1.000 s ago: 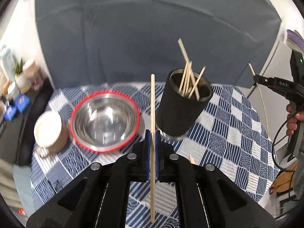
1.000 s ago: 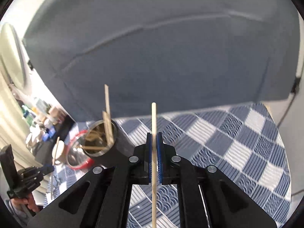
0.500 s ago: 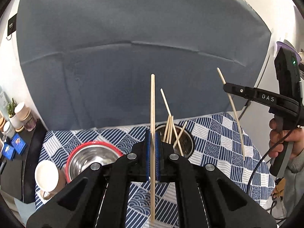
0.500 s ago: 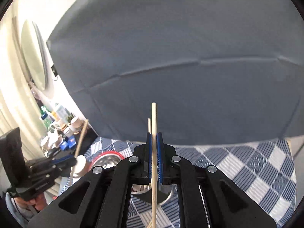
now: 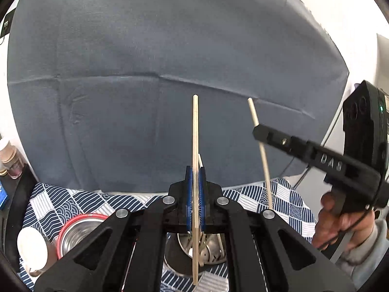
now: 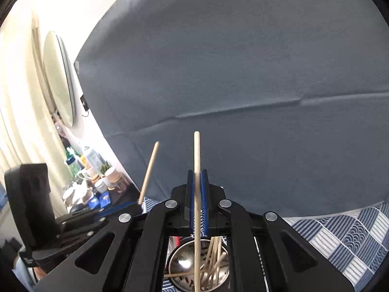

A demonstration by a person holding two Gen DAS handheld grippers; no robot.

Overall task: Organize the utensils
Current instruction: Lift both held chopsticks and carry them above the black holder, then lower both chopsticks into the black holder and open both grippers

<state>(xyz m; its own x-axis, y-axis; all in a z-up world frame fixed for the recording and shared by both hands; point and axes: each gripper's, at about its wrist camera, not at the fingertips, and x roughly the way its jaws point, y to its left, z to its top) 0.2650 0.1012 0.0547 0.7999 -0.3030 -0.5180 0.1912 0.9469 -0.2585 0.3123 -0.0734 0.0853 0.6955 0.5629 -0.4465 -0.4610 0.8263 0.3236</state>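
My left gripper (image 5: 195,170) is shut on a pale wooden chopstick (image 5: 195,126) that stands upright between its blue pads. Below the fingers is the black cup (image 5: 214,248), seen from above with several chopsticks inside. The right gripper (image 5: 259,131) comes in from the right, shut on a second chopstick (image 5: 263,155) that slants down towards the cup. In the right wrist view my right gripper (image 6: 197,172) grips that chopstick (image 6: 197,155) upright, its lower end inside the cup (image 6: 182,265). The left gripper (image 6: 136,204) and its chopstick (image 6: 149,170) show at the left.
A steel bowl with a red rim (image 5: 77,228) and a white lidded cup (image 5: 31,248) stand left of the black cup on the blue checked tablecloth (image 5: 73,202). A grey-blue backdrop hangs behind the table. A shelf of bottles and jars (image 6: 92,170) is far left. A hand (image 5: 340,219) holds the right gripper.
Both grippers have come over the black cup, which went from ahead of the fingers to beneath them. The two grippers have drawn closer together, each still gripping its chopstick.
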